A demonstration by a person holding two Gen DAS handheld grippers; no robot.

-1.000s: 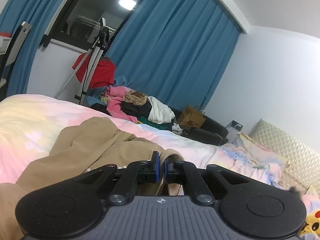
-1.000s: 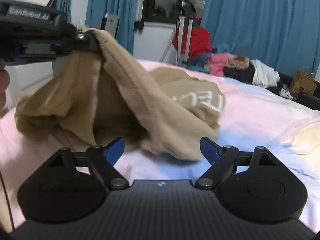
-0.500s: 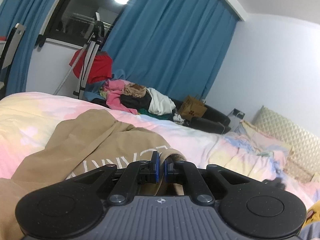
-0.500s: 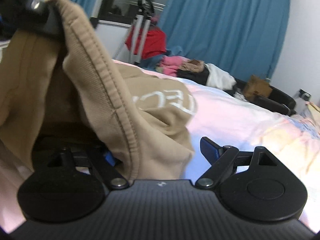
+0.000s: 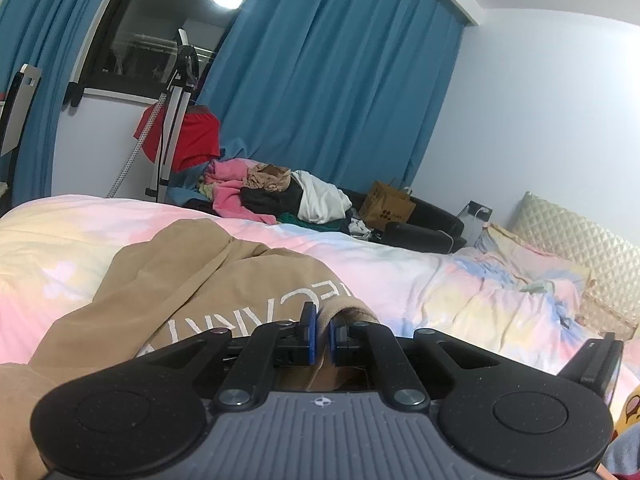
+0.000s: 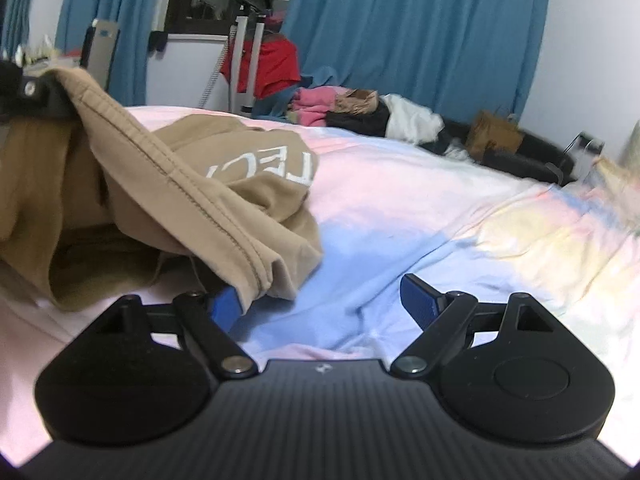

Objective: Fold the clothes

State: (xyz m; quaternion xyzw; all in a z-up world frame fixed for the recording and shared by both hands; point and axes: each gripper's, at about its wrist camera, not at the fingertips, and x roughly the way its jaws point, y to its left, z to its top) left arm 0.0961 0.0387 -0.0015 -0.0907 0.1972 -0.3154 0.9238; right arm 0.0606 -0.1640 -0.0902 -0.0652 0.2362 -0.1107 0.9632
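Left gripper: we see our left gripper (image 5: 319,334) with its blue-padded fingers pressed nearly together, pinching a hemmed edge of the tan cotton sweatshirt with white lettering (image 5: 224,280).
Right gripper: our right gripper (image 6: 326,304) has its black arms spread wide; the left blue pad (image 6: 225,307) sits just under a drooping fold of the tan garment, whether touching it we cannot tell, and the right pad hovers over bare bedding, gripping nothing.
Sweatshirt: it lies on the pastel tie-dye bed cover (image 6: 420,208) – one stitched edge is lifted up toward the upper left of the right wrist view, where the left gripper's black body (image 6: 36,94) holds it, and the rest slumps in a heap on the bed.
Lettering: white capitals show on the cloth, partly hidden by folds.
Beyond the bed: a heap of mixed pink, black and white laundry (image 5: 272,196), a red garment hung on a white stand (image 5: 184,136), a brown paper bag (image 5: 386,206) and long blue curtains (image 5: 328,80).
Head of the bed: a quilted cream headboard (image 5: 580,248) at the right.
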